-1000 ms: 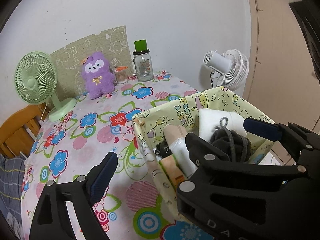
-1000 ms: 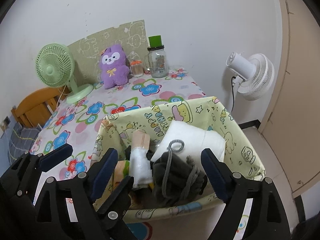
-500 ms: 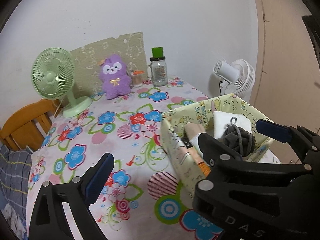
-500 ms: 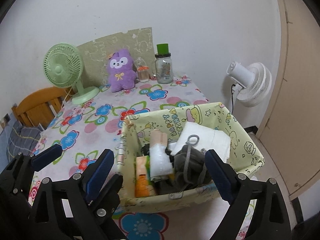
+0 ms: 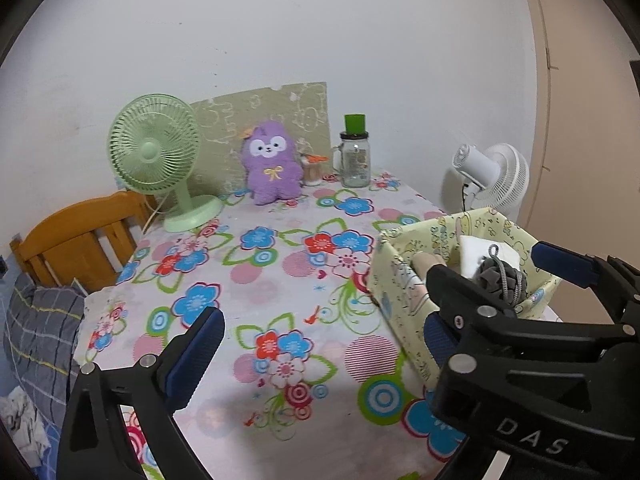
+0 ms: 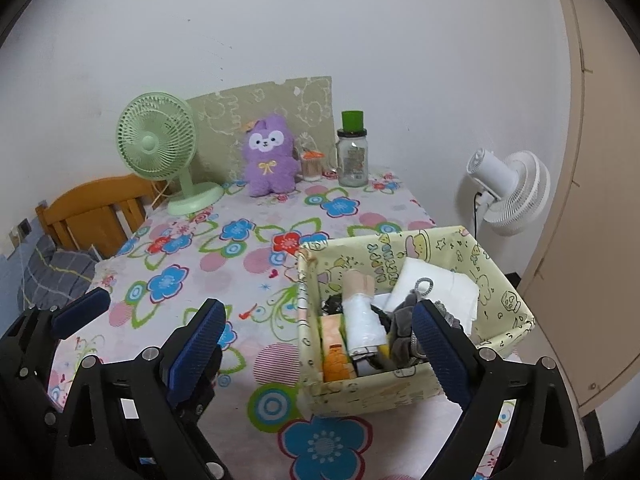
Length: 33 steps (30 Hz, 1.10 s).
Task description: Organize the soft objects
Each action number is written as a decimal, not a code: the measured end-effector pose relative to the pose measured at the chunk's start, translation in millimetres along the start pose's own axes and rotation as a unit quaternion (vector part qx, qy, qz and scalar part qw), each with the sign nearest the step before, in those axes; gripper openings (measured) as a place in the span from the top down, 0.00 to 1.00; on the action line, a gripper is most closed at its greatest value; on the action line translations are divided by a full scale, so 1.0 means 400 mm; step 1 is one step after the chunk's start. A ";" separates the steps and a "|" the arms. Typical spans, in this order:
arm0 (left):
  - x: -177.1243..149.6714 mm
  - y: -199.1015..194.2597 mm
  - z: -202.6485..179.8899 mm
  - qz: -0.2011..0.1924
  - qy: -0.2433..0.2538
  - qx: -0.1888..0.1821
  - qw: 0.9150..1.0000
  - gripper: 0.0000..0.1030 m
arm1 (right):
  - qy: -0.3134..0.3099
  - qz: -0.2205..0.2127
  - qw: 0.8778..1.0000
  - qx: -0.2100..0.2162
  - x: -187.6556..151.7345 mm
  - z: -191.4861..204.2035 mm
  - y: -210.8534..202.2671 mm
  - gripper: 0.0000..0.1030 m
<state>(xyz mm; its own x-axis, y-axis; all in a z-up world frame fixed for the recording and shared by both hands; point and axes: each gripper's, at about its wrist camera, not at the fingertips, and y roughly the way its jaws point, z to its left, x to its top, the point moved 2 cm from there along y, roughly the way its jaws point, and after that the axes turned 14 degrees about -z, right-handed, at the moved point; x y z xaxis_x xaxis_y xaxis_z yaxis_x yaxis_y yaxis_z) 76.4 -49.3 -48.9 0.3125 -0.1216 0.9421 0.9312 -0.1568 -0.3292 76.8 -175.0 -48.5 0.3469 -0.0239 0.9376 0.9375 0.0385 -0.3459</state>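
One fabric box (image 6: 404, 394) on the desk's (image 6: 240, 264) right edge, contents jumbled and partly hidden. One purple plush (image 6: 269, 158) at back. Two fans. My left gripper (image 5: 320, 344) and right gripper (image 6: 320, 340): fingers wide apart, empty.

plush (image 6: 267, 160) purple | tablecloth (image 6: 224, 264) floral | box (image 6: 492, 280) yellow cartoon print | fan (image 6: 156, 138) green

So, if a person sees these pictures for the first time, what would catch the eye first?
Probably the purple plush toy, sitting upright at the far edge of the flowered tablecloth, between the green fan and a glass jar. Next, the yellow fabric box near the right gripper, crammed with soft items. Both grippers are open and hold nothing.
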 end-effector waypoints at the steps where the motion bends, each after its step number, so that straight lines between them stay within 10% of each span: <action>1: 0.000 -0.005 0.007 -0.002 -0.001 0.003 1.000 0.02 | -0.001 -0.002 1.000 0.001 0.002 0.005 -0.003 0.06; 33: 0.003 -0.137 0.196 -0.056 -0.053 0.081 0.994 0.00 | -0.007 -0.058 0.998 0.017 0.038 0.085 -0.099 0.04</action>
<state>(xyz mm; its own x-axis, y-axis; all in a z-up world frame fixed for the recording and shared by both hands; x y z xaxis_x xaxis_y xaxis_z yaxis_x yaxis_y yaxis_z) 40.6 36.1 -24.6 0.2144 -0.0076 0.9767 0.9767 -0.0028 -0.2144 44.2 -143.0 -19.3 0.2356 -0.0171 0.9717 0.9697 0.0710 -0.2339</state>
